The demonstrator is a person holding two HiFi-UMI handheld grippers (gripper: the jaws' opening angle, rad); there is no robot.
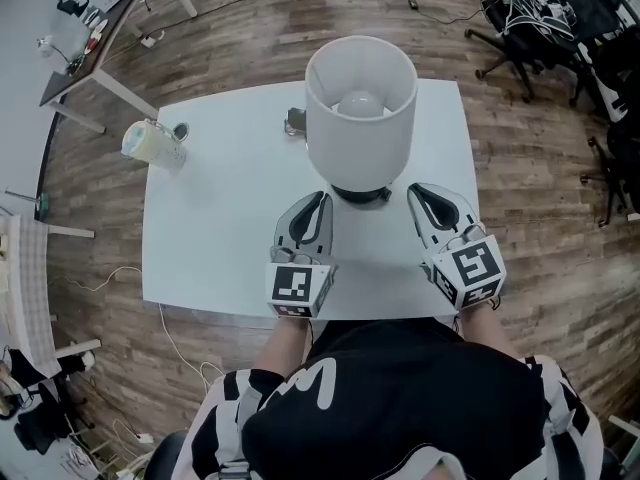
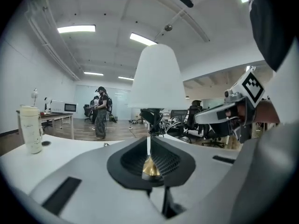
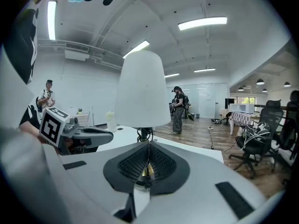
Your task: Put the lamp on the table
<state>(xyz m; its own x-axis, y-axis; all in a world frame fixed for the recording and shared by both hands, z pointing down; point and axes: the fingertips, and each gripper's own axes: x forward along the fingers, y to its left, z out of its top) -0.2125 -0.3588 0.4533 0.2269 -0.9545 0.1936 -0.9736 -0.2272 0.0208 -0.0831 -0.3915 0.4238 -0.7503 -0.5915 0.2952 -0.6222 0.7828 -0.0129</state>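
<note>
**Lamp down, both grippers off it**

My left gripper [image 1: 317, 201] and right gripper [image 1: 416, 191] sit nearest me over the white table [image 1: 215, 233]. Both have their jaws pressed together on nothing. Just beyond their tips the lamp [image 1: 360, 108] stands upright on the tabletop, apart from both. I judge the placing done, with only backing away left.

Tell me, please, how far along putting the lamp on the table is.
Done, it seems: the lamp stands upright on the white table. In hand: nothing; the left claw and right claw are shut and empty, near its base. Left: probably only drawing them back.
</note>
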